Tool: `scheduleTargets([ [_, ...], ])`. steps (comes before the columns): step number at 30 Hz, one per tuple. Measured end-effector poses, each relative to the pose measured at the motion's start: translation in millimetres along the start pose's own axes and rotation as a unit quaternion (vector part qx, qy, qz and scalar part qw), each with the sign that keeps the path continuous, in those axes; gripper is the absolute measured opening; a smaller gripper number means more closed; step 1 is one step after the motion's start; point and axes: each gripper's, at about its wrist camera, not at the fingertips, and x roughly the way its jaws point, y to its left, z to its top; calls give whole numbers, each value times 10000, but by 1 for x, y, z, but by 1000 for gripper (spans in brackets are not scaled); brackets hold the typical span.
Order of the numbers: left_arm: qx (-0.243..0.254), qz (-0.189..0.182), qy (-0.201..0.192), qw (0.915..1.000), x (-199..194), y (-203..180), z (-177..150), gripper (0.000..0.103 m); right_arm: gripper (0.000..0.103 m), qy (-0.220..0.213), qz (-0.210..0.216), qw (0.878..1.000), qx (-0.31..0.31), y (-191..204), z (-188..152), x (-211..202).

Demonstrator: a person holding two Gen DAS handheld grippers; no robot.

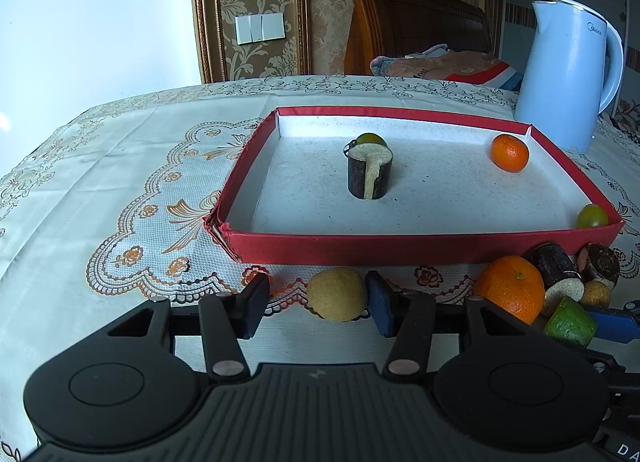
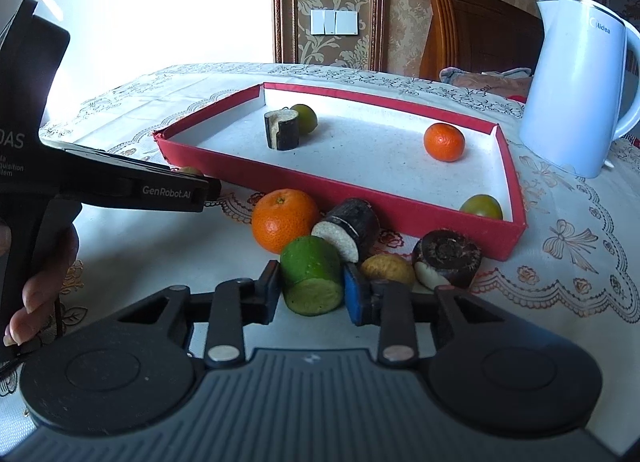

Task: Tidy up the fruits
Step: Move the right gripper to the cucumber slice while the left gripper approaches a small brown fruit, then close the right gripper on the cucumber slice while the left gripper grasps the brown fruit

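Lying sideways, green cylinder point(image 2: 313, 277) cut-end toward camera, clamped in right tool point(image 2: 312, 294), left tool point(image 1: 316, 304) apart around yellow fruit point(image 1: 337, 294).

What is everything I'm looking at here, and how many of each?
tray: 1, red walls, white floor, on the tablecloth
oranges: 2, orange; one in the tray, one outside in front of it
round green fruits: 2, in the tray; one at the back, one in the near right corner
dark cane pieces: 3; one upright in the tray, two outside
green cane piece: 1, between the right claw's fingers
tan round fruits: 2; one between the left claw's fingers, one in the pile
kettle: 1, pale blue-white, right of tray
tablecloth: 1, cream, embroidered
left claw: open
right claw: around the green piece, grip unclear
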Motion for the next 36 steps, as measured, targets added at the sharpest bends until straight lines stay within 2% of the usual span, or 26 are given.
scheduleTargets([
  [2,3,-1,-1,10000,0,0,0,51,31,-9,5,10000,4,0,-1,-1],
  [11,0,-218,-50,9997,-3,-1,0,31,31,-192,-31,9997,125,-5,-2,-8],
  [28,-166,-365,-170,9991,-9,4,2,31,30,-533,47,9977,419,-12,-1,-17],
  [36,-223,-402,-445,9979,-18,6,3,31,30,-843,-8,9946,610,-17,3,-26],
])
